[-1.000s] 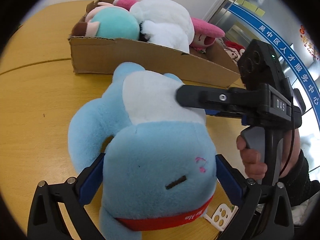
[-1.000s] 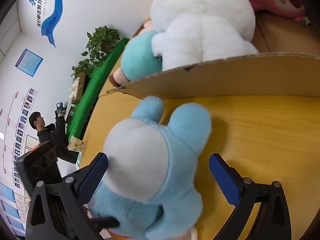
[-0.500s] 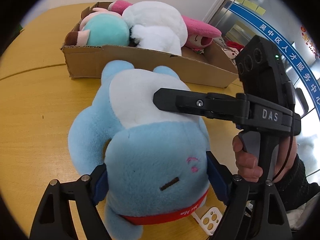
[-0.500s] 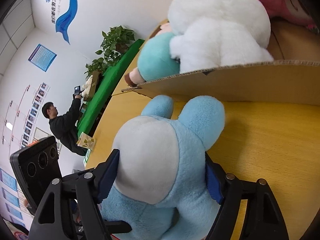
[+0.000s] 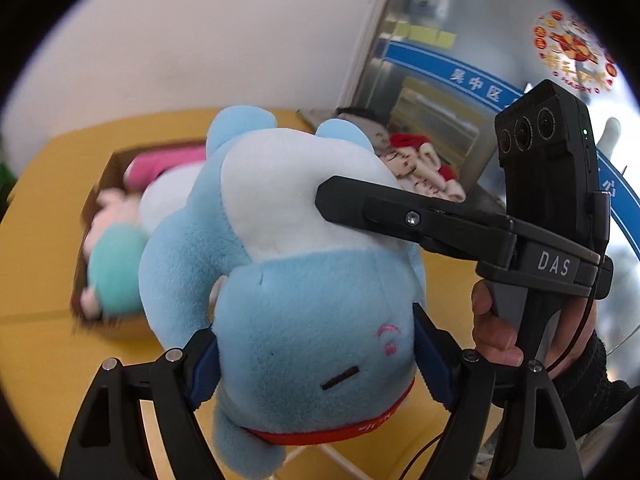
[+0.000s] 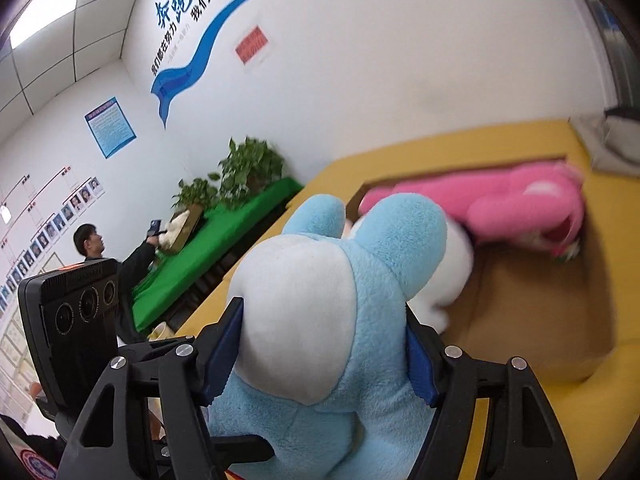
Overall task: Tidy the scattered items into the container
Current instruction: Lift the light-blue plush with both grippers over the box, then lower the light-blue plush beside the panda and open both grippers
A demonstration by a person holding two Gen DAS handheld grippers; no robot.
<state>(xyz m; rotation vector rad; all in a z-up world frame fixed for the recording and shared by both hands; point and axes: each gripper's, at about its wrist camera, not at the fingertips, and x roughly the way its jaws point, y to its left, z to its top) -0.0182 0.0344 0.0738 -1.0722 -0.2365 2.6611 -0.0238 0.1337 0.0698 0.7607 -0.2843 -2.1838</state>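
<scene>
Now both grippers pinch the blue plush toy (image 5: 288,264), lifted clear of the yellow desk (image 5: 36,264): left gripper (image 5: 316,356) fingers squeeze its head, right gripper (image 6: 324,356) fingers its white belly. Both have just been closing. Cardboard box (image 6: 560,320) lies at one o'clock in the right view.

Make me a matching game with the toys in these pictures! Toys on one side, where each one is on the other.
Things:
1. blue plush toy
2. pink plush toy
3. cardboard box
4. potted plants

Places:
A. on the yellow table
B. on the green bench by the wall
C. lying inside the box
D. held up between both hand-held grippers

Pairs: 1-D, 2-C, 3-A, 4-B
</scene>
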